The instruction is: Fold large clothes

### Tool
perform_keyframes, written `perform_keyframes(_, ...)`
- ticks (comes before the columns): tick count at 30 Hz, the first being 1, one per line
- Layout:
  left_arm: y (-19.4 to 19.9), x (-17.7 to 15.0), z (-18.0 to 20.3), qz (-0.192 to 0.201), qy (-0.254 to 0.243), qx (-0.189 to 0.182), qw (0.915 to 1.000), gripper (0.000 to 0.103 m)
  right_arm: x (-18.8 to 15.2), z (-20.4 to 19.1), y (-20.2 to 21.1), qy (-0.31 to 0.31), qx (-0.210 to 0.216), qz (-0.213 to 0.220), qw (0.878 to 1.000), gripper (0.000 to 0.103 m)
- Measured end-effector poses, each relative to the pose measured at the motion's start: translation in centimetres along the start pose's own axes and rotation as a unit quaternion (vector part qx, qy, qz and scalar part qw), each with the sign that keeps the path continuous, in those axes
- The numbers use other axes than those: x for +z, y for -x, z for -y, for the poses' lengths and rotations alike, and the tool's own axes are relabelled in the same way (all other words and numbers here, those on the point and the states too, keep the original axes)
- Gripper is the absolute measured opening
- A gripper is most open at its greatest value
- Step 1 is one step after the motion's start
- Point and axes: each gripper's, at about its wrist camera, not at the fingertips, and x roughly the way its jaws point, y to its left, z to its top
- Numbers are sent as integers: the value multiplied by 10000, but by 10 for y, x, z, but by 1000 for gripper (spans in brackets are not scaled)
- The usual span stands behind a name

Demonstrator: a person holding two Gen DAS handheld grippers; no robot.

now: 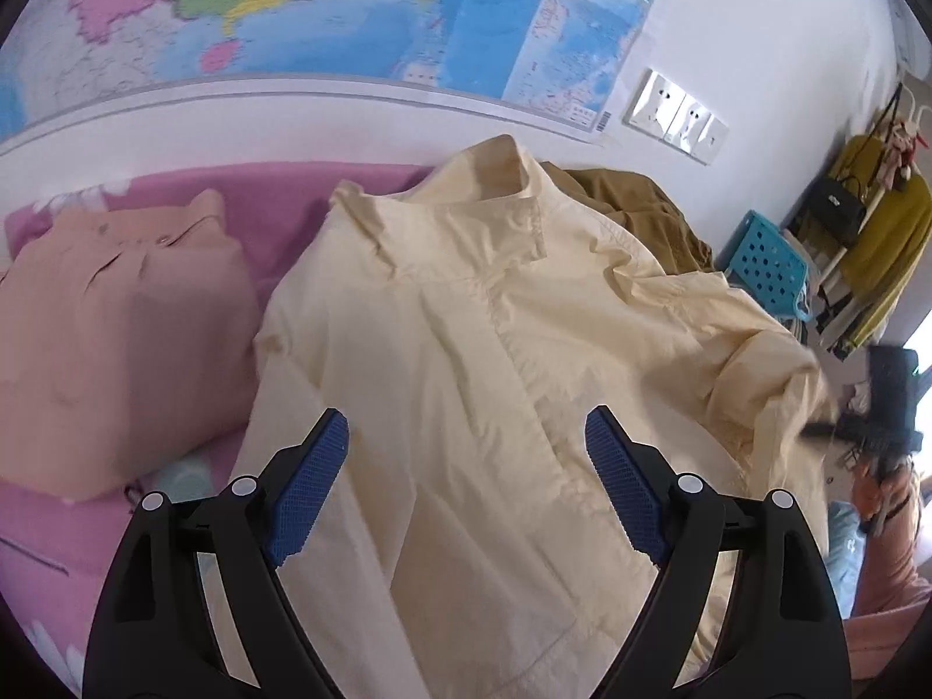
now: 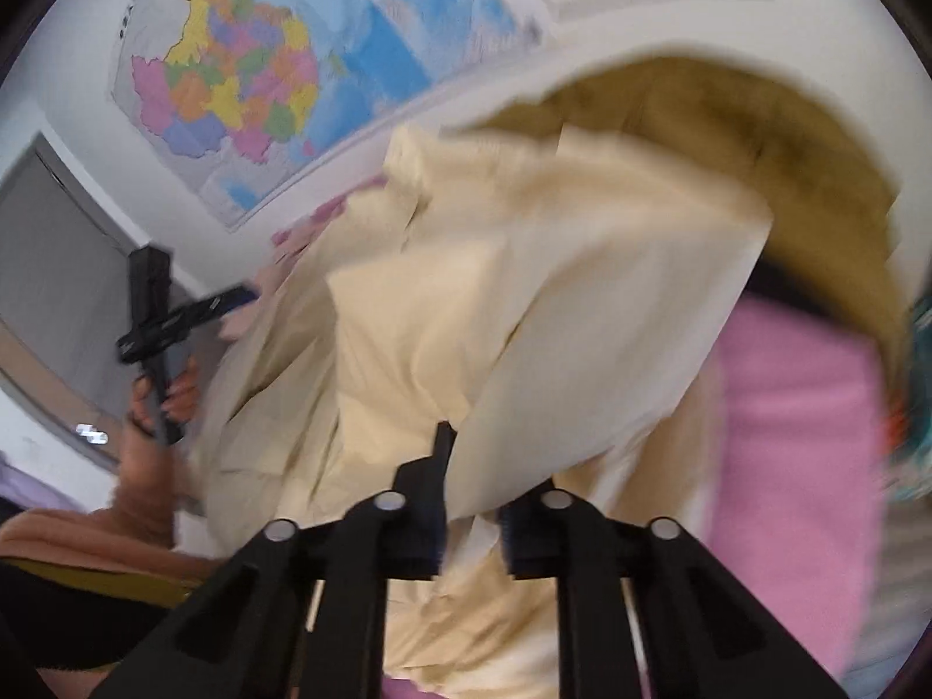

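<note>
A large cream shirt [image 1: 466, 349] lies collar-away on a pink bed [image 1: 279, 204]. My left gripper [image 1: 466, 454] hovers open above the shirt's lower front, blue pads apart, holding nothing. In the right wrist view, my right gripper [image 2: 472, 495] is shut on a fold of the cream shirt [image 2: 524, 303] and lifts its side over the body; the view is blurred by motion. The left gripper also shows there [image 2: 169, 320], held in a hand at the left.
A folded peach garment [image 1: 116, 338] lies left of the shirt. A brown garment [image 1: 641, 204] is heaped behind it. A blue perforated crate [image 1: 763, 262] and hanging clothes [image 1: 885, 221] stand at the right. A map [image 1: 291, 6] covers the wall.
</note>
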Motion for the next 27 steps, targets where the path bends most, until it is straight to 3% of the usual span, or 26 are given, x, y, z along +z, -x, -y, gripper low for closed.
perform_keyframes(4, 19, -9, -4, 172, -15, 102, 9998, 83, 35, 7, 40, 733, -1433, 49, 9869, 10)
perform_keyframes(7, 34, -17, -9, 244, -45, 317, 9992, 83, 45, 29, 42, 1075, -2474, -520, 9615, 14)
perform_keyframes(9, 43, -25, -15, 239, -20, 384, 9990, 84, 42, 49, 28, 1182, -3120, -967, 9377, 26)
perform_keyframes(10, 45, -28, -17, 237, -10, 427, 9988, 85, 38, 65, 15, 1030, -3363, -1157, 9289, 35)
perform_keyframes(12, 47, -38, -22, 170, -30, 592, 9981, 86, 24, 96, -4, 756, -3562, -1532, 9187, 39)
perform_keyframes(15, 46, -57, -27, -70, -11, 716, 9974, 86, 11, 117, -17, 469, -3650, -1572, 9164, 52)
perform_keyframes(16, 46, -64, -28, -149, -20, 768, 9969, 86, 11, 118, -16, 388, -3588, -1461, 9211, 54)
perform_keyframes(20, 52, -88, -28, -333, 27, 634, 9974, 92, 15, 105, 24, 79, -3167, -554, 9469, 80)
perform_keyframes(25, 45, -108, -9, -458, -521, 868, 9938, 91, 9, 74, 51, -164, -2248, 377, 9735, 84)
perform_keyframes(26, 43, -108, -9, -472, -527, 859, 9938, 83, 8, 66, 48, -166, -2058, 472, 9773, 85)
perform_keyframes(27, 41, -108, -11, -502, -504, 859, 9938, 58, 6, 60, 43, -116, -1885, 496, 9807, 85)
